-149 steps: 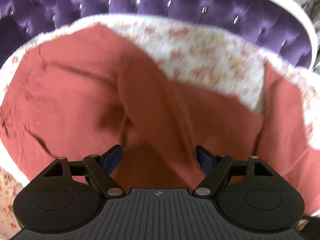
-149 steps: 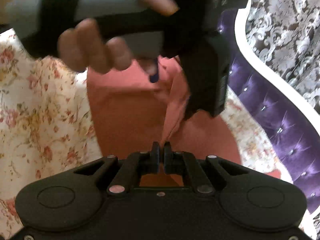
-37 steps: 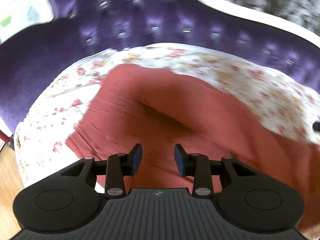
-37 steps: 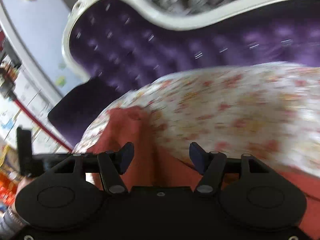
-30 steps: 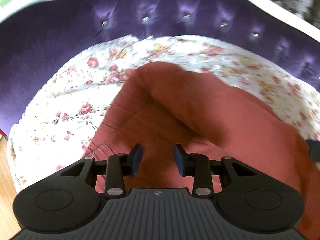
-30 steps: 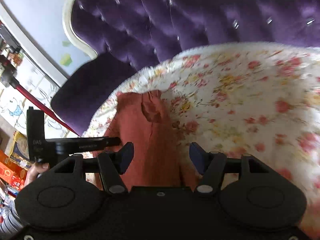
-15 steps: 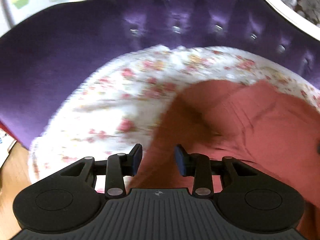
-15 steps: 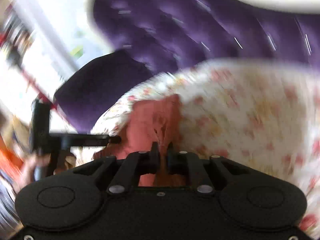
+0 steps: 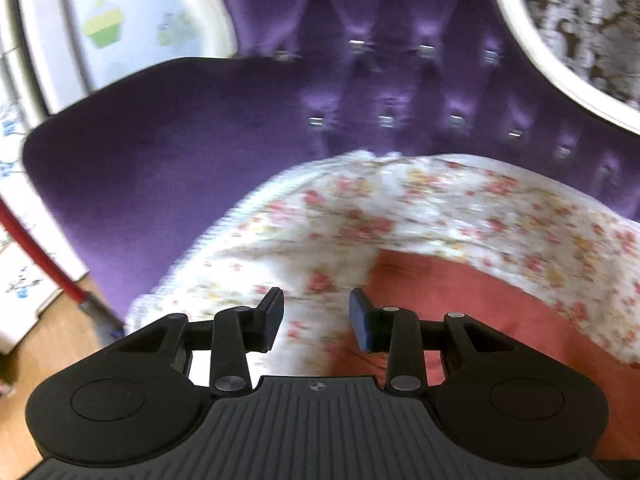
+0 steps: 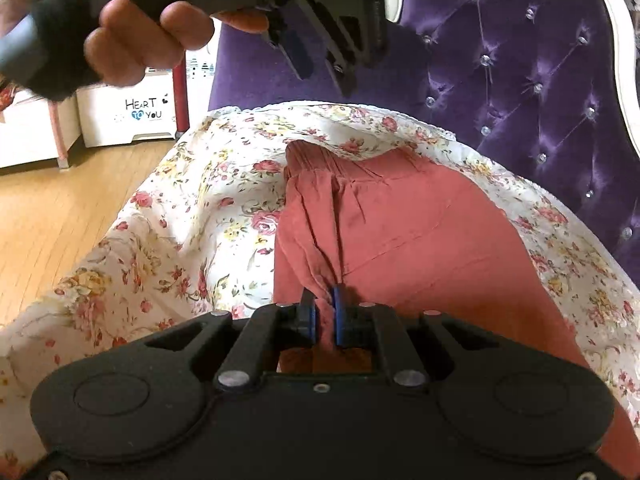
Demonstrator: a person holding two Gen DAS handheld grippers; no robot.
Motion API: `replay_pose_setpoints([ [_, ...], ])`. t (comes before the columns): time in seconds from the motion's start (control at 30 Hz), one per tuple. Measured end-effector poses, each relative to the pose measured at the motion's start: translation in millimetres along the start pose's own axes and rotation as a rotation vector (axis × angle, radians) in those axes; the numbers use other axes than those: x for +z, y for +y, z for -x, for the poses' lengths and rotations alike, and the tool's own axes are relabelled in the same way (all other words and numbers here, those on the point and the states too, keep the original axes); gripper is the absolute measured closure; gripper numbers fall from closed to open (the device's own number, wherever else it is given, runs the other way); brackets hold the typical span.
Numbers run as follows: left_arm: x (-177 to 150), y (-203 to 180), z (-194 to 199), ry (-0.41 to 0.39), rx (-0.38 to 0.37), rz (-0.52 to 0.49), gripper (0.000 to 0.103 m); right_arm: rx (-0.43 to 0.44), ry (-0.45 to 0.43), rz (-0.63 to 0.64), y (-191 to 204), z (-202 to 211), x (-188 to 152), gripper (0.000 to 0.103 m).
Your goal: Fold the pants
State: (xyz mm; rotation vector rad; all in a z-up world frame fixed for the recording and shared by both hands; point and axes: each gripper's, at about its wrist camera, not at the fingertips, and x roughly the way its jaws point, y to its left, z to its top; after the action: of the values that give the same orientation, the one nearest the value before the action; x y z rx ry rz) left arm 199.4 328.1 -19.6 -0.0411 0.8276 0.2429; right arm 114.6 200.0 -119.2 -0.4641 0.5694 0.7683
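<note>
Purple tufted sofa [image 10: 520, 80] behind pants [image 10: 420, 232]

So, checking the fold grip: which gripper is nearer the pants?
Right. The right gripper pinches a bunch of the pants; the left gripper hovers open above their edge.

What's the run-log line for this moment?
task: fold pants | right gripper: jaws shut on pants fabric | left gripper: jaws open, empty, above floral sheet | stage: fold underway
</note>
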Motion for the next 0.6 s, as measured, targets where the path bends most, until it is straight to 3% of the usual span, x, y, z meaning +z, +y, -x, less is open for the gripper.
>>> replay_pose_setpoints([
  [0.17,-15.5,-44.8,-21.2,0.062,-0.095,-0.134,0.068,0.028,-0.026,0.011,-3.2,6.3,2.4,0.067],
  [0.27,-35.5,-57.5,-36.8,0.121,-0.079,-0.183,0.067,0.074,-0.048,-0.037,-18.9,37.5,-3.9,0.063],
  [0.33,-48.4,-63.8,-37.2,0.076,-0.024,-0.246,0.065,0.072,-0.066,-0.077,-36.5,63.8,-12.9,0.061],
  [0.4,-54.0,-70.8,-32.0,0.059,0.019,-0.292,0.066,0.031,-0.086,-0.138,-61.0,88.7,-23.4,0.053],
  [0.47,-52.6,-75.0,-21.8,0.061,0.027,-0.287,0.067,-0.017,-0.092,-0.216,-91.7,107.3,-33.5,0.053],
  [0.6,-46.7,-86.6,5.5,0.044,-0.078,-0.208,0.067,-0.123,-0.064,-0.358,-156.1,117.0,-49.9,0.053],
])
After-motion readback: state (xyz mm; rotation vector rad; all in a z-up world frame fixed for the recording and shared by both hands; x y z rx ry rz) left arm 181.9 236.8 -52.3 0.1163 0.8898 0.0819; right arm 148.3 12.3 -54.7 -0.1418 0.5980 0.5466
